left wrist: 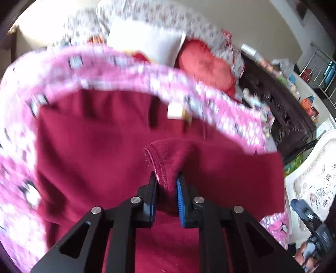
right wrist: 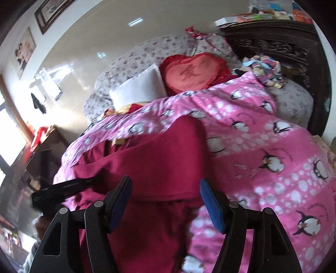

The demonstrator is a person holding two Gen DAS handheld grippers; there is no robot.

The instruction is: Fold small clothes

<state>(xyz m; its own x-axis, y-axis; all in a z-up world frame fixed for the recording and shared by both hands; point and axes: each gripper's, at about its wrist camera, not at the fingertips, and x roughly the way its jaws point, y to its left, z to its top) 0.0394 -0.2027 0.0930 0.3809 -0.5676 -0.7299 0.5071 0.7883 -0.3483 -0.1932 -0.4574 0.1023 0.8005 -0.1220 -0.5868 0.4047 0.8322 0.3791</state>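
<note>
Left wrist view first: left hand-held gripper (left wrist: 167,180) clenched on a stitched hem of the red garment (left wrist: 105,136), a bunched fold pinched between the blue pads (left wrist: 180,199) and rising just past the fingertips. Rest of the garment spread wide beneath and beyond, lying on the pink quilt (left wrist: 220,113), whose penguin print curves round its far edge in heavy blur. Small pale tag (left wrist: 174,110) at the garment's far edge, near the quilt. Farther back, white pillow (left wrist: 145,44) beside a red heart cushion (left wrist: 206,65), both against floral bedding (left wrist: 147,14). Dark carved headboard (left wrist: 279,109) off to the right, clutter along its top too blurred to name. Over to the right wrist view: right hand-held gripper (right wrist: 166,197) released, jaws spread wide with nothing between them, blue pads (right wrist: 212,208) bare, hovering just above the near part of the garment (right wrist: 147,159). Garment heaped in a raised fold at centre, on the quilt (right wrist: 273,168), penguins sharp on this side. Left hand-held gripper (right wrist: 63,189) visible as a dark bar at the garment's left edge, its tip buried in the cloth. Behind, pillow (right wrist: 138,88) touching the heart cushion (right wrist: 193,73), floral bedding (right wrist: 136,56) rolled up at the back, headboard (right wrist: 283,48) at upper right. Framed pictures (right wrist: 52,12) on the wall, upper left.
</note>
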